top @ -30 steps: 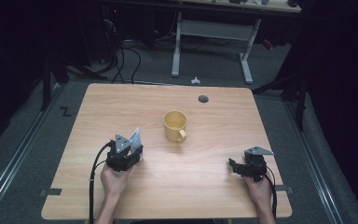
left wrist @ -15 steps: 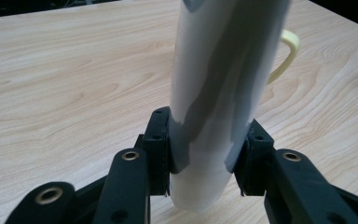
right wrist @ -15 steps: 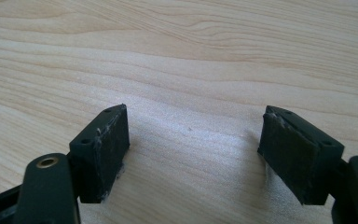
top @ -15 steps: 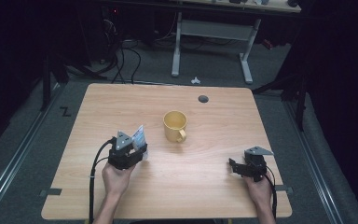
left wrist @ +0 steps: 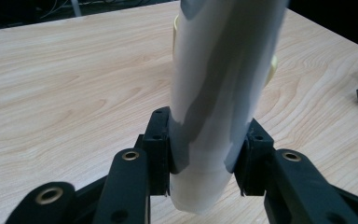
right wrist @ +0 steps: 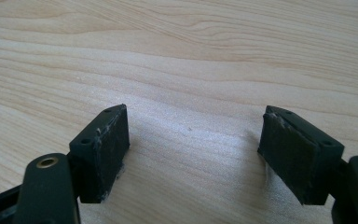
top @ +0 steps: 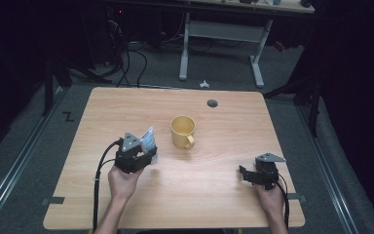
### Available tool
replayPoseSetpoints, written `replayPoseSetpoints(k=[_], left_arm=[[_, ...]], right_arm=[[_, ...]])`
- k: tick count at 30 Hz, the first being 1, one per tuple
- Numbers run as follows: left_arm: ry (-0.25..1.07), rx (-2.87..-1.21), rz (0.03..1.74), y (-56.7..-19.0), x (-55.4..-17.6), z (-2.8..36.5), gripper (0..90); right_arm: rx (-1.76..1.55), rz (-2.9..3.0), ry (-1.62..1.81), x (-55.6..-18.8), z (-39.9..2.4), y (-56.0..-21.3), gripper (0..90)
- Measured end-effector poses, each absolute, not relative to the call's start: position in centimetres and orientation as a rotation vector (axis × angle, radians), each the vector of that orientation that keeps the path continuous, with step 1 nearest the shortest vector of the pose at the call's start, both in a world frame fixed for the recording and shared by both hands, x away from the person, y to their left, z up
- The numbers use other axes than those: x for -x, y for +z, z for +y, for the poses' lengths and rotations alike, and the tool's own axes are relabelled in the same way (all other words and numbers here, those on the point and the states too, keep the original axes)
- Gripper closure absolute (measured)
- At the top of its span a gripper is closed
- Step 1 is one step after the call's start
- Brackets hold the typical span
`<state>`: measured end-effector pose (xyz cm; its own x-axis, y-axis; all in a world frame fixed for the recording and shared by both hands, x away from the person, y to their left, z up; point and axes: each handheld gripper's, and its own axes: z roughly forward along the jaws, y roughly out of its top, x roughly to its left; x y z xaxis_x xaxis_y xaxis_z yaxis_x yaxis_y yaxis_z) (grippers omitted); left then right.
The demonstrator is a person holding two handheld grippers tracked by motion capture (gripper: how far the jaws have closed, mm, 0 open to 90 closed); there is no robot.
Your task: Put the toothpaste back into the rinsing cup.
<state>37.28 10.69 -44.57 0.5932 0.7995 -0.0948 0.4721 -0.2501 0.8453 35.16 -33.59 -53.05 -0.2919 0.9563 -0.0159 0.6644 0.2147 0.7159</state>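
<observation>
At eight o'clock on the pale wooden counter (top: 102, 112), the left hand-held gripper (top: 148, 148) clamps a soft white-and-grey plastic pouch (left wrist: 219, 93), just beside the round yellow ceramic mug (top: 182, 130) at centre. At four o'clock, the right hand-held gripper (top: 243, 174) gapes wide, empty.

A lab or recording studio is suggested rather than a home. A plain wooden table (top: 126, 107) with a round cable grommet (top: 212, 103) is set alone on grey carpet (top: 24, 161), lit from above while the surroundings are kept dark. Loose black cables (top: 126, 63) are trailed over the floor behind it, tape marks (top: 68, 116) are stuck beside it, and a second desk's white metal frame (top: 221, 36) is seen further back
</observation>
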Motion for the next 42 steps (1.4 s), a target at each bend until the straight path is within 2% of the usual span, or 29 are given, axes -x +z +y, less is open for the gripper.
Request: replayPoseSetpoints(k=[26, 42], left_arm=[[0.41, -1.888, 0.974, -41.8, -38.8, 10.0, 63.3], [0.404, -1.901, 0.93, -40.3, -40.2, 8.3, 63.4]], right_arm=[[-1.493, 2.036, 0.844, -35.2, -33.6, -53.1, 24.0], [-1.492, 2.038, 0.845, -35.2, -33.6, -53.1, 23.9]])
